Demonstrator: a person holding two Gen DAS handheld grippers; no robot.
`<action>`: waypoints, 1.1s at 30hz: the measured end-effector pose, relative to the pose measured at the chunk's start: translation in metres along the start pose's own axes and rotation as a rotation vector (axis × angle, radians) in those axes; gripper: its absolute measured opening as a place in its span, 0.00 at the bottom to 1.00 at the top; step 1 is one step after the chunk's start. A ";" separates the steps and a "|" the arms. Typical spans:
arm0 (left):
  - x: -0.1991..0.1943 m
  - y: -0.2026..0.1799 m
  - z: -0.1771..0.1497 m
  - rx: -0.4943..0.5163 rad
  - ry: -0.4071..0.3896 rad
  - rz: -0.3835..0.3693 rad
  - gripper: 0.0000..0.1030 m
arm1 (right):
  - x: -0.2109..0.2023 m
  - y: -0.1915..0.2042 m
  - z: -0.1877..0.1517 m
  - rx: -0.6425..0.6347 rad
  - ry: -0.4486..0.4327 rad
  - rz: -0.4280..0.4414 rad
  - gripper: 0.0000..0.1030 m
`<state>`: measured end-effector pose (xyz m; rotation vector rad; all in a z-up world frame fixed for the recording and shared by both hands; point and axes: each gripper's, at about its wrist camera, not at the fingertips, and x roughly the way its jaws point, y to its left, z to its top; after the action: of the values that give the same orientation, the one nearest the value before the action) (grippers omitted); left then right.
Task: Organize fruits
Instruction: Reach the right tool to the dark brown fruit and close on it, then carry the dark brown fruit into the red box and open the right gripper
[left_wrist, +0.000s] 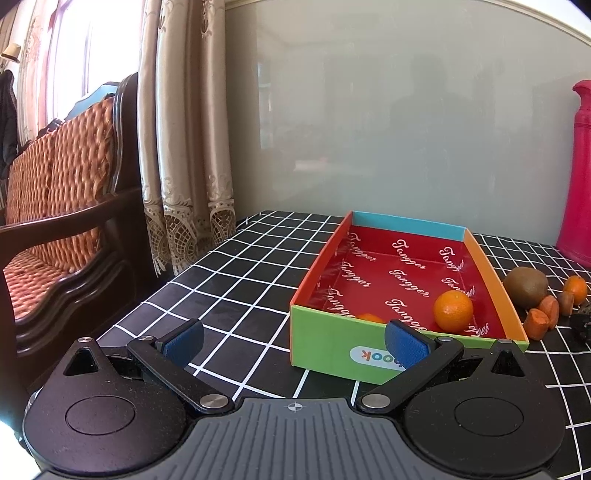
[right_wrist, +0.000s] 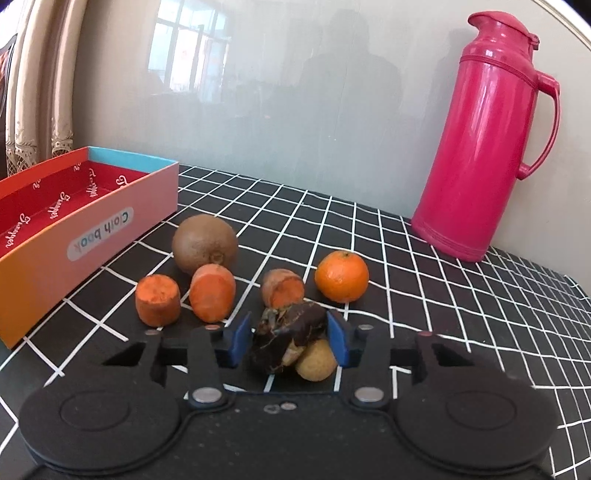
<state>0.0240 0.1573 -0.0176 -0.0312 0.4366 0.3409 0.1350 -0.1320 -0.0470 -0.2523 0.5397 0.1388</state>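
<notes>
two left fingers spread wide, right gripper straddling dark shrivelled fruit, grip unclear

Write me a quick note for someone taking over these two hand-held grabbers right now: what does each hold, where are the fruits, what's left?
Left gripper: open, empty, near the box.
Right gripper: jaws around a dark shrivelled fruit and a small yellowish fruit; grip not certain.
Done: two oranges, one in full view, in the box.
Left on the table: kiwi, orange, three carrot pieces.
</notes>
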 end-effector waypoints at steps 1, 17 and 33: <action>0.000 0.000 0.000 0.000 0.000 -0.001 1.00 | 0.000 0.000 0.000 0.000 0.000 0.002 0.40; -0.001 0.001 -0.002 0.004 0.010 0.012 1.00 | -0.025 0.007 0.012 0.006 -0.048 0.030 0.33; -0.001 -0.001 -0.002 0.011 0.003 0.011 1.00 | -0.026 0.022 0.011 -0.028 -0.012 0.114 0.33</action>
<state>0.0220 0.1558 -0.0193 -0.0189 0.4415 0.3489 0.1140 -0.1097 -0.0286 -0.2477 0.5409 0.2588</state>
